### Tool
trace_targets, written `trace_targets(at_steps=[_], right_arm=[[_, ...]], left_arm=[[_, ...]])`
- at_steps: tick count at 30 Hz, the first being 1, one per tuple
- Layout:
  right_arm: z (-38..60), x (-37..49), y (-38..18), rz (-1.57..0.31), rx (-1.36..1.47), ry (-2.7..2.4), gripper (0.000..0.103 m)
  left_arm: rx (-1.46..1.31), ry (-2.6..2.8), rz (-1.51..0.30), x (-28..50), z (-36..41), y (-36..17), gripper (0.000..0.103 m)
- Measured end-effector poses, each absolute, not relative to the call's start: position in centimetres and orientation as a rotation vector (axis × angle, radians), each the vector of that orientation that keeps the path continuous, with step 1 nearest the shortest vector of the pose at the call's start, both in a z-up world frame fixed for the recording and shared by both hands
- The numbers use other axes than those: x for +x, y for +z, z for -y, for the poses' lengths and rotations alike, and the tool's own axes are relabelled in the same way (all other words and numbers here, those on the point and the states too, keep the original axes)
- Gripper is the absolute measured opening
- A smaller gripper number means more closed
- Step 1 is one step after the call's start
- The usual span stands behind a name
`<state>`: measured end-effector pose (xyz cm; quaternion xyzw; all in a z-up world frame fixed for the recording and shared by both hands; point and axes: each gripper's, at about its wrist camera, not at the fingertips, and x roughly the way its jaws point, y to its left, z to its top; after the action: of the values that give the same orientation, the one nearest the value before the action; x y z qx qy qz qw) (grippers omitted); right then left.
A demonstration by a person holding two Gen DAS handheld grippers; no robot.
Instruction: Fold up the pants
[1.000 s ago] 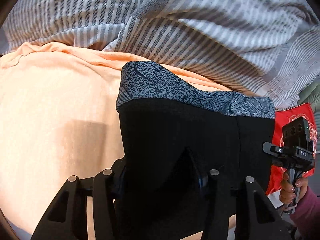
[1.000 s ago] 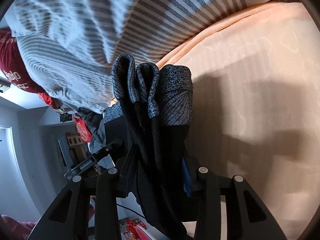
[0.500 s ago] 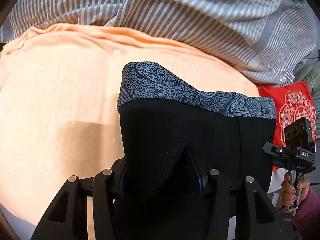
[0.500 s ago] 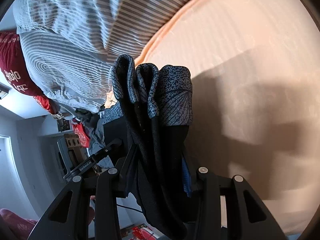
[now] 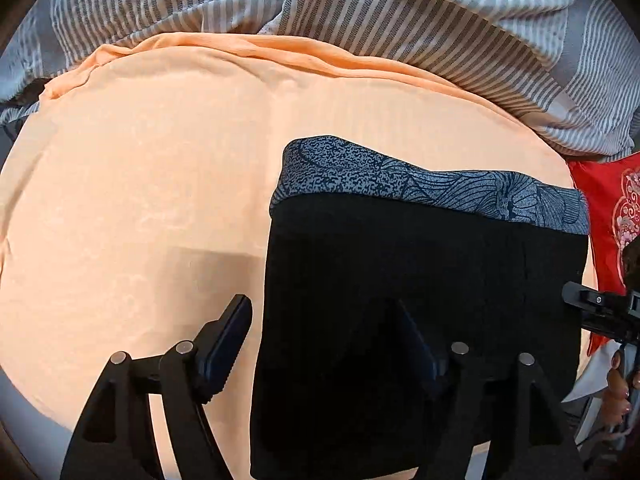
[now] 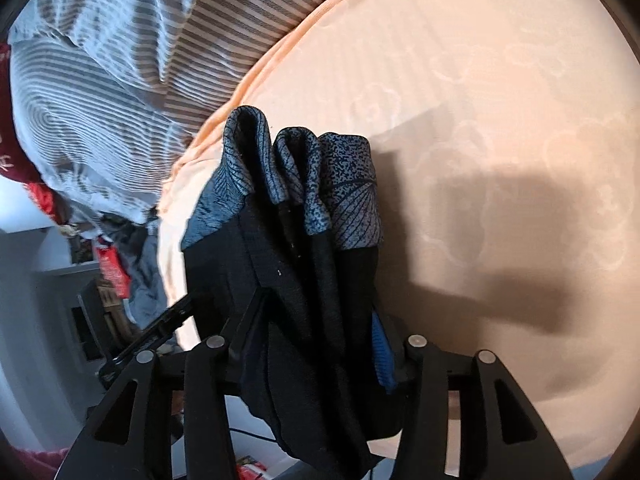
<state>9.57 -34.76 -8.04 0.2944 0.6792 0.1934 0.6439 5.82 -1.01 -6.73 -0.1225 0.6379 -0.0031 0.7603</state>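
The black pants (image 5: 424,300) with a grey patterned waistband (image 5: 400,178) hang folded over the orange bed sheet (image 5: 140,200). My left gripper (image 5: 324,332) is open; its left finger (image 5: 224,340) stands clear of the cloth, and the right finger is hidden behind the pants. My right gripper (image 6: 320,344) is shut on the bunched pants (image 6: 308,264), whose waistband (image 6: 304,168) points away from me. The right gripper also shows at the right edge of the left wrist view (image 5: 608,312).
A grey striped duvet (image 5: 400,12) lies along the far side of the sheet. A red cushion (image 5: 612,216) sits at the right. In the right wrist view, clutter and a red bag (image 6: 112,268) lie beside the bed on the left.
My left gripper has opened and let go of the pants; its left finger swung out to the left. The pants have come down closer to the sheet. The right gripper still holds them.
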Motion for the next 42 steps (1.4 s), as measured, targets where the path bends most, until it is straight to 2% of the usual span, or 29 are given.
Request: trace_targets(at_steps=[8,10,12,15,19,20,22,28,29,31,33,42], right_arm=[[32.9,8.7,-5.4,-1.531,0.363,0.288,0.058],[32.6,8.2,-4.9,-1.527,0.295,0.252,0.062],[32.2,7.6,-4.5,-1.517,0.202,0.211,0.073],[32.0,6.9,-4.0,-1.498,0.095,0.154,0.076],[32.2,5.8,-2.9,-1.501,0.057,0.107,0.076],[32.2,5.5,-2.7,-1.507,0.056,0.101,0.078],[32.1,4.7,-2.0,-1.515,0.064,0.096,0.079],[30.9,2.3,0.5,-1.497,0.079,0.113,0.084],[30.6,1.9,1.0,-1.493,0.084,0.12,0.086],[29.9,1.2,1.8,-1.482,0.083,0.121,0.091],[29.4,0.8,2.6,-1.471,0.083,0.119,0.103],[27.4,0.0,5.7,-1.444,0.069,0.08,0.103]], left_arm=[[-0.15,0.069,-1.4,5.1,1.8,-5.6,0.074],[-0.141,0.079,-1.401,4.8,1.9,-5.3,0.074],[-0.127,0.089,-1.4,4.6,2.2,-5.0,0.074],[-0.097,0.098,-1.397,4.2,2.5,-4.6,0.074],[-0.087,0.092,-1.386,3.6,2.7,-3.2,0.075],[-0.082,0.09,-1.386,3.4,2.8,-2.9,0.079],[-0.072,0.083,-1.387,2.9,3.2,-2.1,0.095],[-0.043,0.06,-1.386,1.2,4.5,-0.1,0.097],[-0.035,0.056,-1.393,1.0,4.7,0.0,0.102],[-0.016,0.049,-1.403,0.4,5.3,0.5,0.102],[-0.016,0.022,-1.424,0.0,5.8,0.6,0.102],[0.04,0.033,-1.4,-1.5,6.8,3.7,0.102]])
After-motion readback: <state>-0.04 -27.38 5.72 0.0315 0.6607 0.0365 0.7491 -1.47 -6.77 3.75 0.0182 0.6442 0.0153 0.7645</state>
